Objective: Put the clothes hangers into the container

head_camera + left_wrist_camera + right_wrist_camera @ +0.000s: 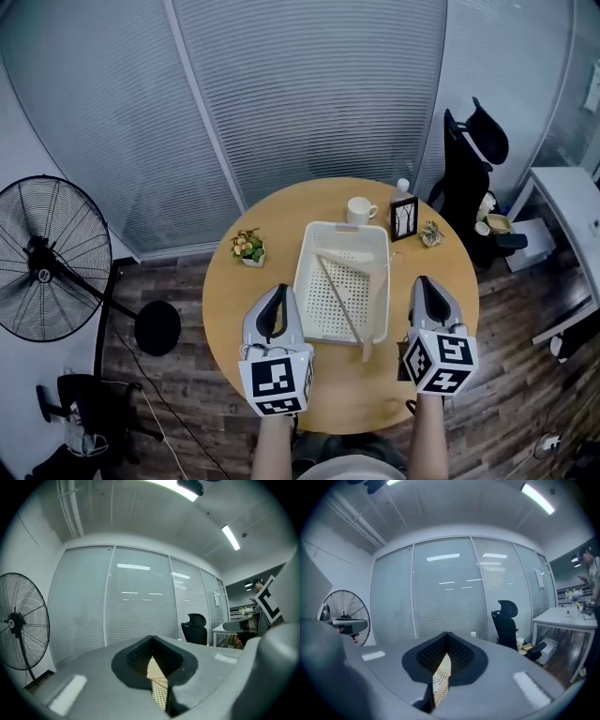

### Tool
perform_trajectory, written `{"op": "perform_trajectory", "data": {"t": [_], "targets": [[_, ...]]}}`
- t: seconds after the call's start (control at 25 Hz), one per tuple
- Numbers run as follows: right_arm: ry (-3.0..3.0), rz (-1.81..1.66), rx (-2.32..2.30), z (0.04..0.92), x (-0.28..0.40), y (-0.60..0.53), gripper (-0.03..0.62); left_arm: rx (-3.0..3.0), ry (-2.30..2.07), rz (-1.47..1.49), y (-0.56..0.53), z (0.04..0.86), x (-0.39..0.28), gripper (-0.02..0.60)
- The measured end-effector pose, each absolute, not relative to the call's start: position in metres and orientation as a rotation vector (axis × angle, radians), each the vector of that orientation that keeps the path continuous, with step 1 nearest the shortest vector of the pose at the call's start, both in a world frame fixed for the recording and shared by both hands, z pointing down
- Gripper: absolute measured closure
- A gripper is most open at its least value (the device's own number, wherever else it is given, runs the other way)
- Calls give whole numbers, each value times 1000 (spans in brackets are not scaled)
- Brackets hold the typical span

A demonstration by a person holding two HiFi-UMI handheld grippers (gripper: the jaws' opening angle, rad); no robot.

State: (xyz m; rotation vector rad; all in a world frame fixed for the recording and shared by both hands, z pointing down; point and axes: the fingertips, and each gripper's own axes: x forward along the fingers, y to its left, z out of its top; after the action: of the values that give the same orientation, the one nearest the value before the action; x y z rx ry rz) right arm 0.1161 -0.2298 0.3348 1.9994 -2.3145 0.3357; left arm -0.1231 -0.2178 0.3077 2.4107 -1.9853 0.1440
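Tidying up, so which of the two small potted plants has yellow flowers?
The potted plant in the white pot, left of the white perforated basket; the other plant, beside the black picture frame, shows no yellow.

The grey left gripper (pixel 151 638) and grey right gripper (pixel 446 633) each block nearly all of the round wooden table (pixel 225 309) in their own views, leaving just a sliver of the white perforated plastic basket (pixel 161 693). From overhead, the black pedestal fan (pixel 42 258) is cut by the left edge, and the small black-framed picture (pixel 404 217) is too tiny to read, perhaps a drawing.
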Motion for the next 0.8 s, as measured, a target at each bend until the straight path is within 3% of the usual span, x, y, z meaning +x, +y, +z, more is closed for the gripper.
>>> {"op": "perform_trajectory", "data": {"t": [0.8], "targets": [[-2366, 232, 2014, 310, 113, -207, 565, 2410, -2061, 98, -192, 281, -137, 581]]}}
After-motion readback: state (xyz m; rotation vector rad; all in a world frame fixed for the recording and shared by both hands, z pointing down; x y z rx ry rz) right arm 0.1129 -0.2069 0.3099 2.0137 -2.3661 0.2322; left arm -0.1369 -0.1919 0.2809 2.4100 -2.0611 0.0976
